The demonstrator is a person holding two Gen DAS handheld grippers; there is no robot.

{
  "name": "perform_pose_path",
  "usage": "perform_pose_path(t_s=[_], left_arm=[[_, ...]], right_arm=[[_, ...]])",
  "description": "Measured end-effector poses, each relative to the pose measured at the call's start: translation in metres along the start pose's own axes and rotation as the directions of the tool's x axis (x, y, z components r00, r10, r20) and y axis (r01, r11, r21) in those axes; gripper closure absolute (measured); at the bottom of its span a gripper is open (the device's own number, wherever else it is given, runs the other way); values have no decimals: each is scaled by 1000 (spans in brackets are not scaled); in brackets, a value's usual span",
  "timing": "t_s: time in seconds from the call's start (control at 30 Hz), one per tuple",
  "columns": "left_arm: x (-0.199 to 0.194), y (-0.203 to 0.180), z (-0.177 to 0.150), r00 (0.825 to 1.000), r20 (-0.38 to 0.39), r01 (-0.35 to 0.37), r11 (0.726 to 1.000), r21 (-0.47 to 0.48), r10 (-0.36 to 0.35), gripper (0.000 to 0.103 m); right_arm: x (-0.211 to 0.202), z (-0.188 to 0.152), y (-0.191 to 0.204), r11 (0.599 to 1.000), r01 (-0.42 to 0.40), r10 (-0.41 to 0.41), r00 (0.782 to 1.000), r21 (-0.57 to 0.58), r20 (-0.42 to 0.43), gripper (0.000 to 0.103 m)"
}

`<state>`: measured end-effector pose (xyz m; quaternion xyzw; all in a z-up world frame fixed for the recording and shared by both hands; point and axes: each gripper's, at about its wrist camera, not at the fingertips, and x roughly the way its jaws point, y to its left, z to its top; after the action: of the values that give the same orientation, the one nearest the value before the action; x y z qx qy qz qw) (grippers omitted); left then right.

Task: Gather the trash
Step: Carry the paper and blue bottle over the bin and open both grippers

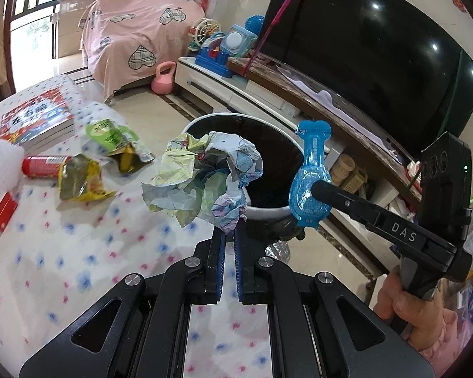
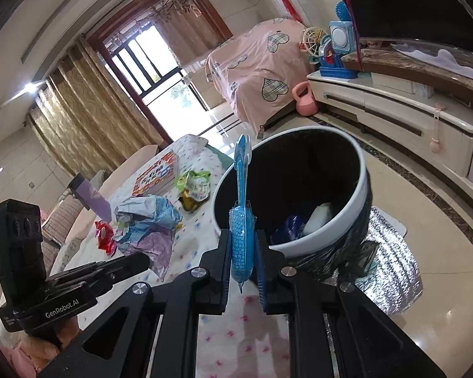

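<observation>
My left gripper (image 1: 231, 231) is shut on a crumpled sheet of printed paper (image 1: 201, 176) and holds it above the table edge, just left of the white trash bin (image 1: 268, 212) with its black liner. My right gripper (image 2: 242, 239) is shut on a blue plastic blister pack (image 2: 241, 220) and holds it upright at the bin's (image 2: 340, 220) near rim. The pack (image 1: 310, 182) and right gripper also show in the left wrist view, over the bin's right side. The paper (image 2: 148, 220) and left gripper show in the right wrist view at left.
On the flowered tablecloth (image 1: 78, 252) lie yellow-green snack wrappers (image 1: 82, 179), a green wrapper (image 1: 110, 135), a red tube (image 1: 44, 165), a red box (image 1: 0, 208) and a book (image 1: 34, 119). A TV stand (image 1: 268, 94) and TV stand behind the bin. A silver mat (image 2: 391, 271) lies under it.
</observation>
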<state>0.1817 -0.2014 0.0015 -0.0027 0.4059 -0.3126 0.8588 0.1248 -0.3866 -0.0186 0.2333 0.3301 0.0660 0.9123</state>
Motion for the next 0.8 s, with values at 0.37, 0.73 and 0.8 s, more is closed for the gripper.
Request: perform_pose_path(t_s=[0.37,0.73,0.8], left_arm=[[26,-15,29,1000,-17,-2,999,48,3,98],[57,-19,52,999,-54,-7,998,63,10,98],[61,-19,53,998,-62,-6,998,60,9,98]], right_arm=[[5,25,-11,999,42,-41,999,-8,22,89],[22,46,-22,997,69,-68,998,-19,11,89],[26,47,-24,997,73,-73,997,-21,5,89]])
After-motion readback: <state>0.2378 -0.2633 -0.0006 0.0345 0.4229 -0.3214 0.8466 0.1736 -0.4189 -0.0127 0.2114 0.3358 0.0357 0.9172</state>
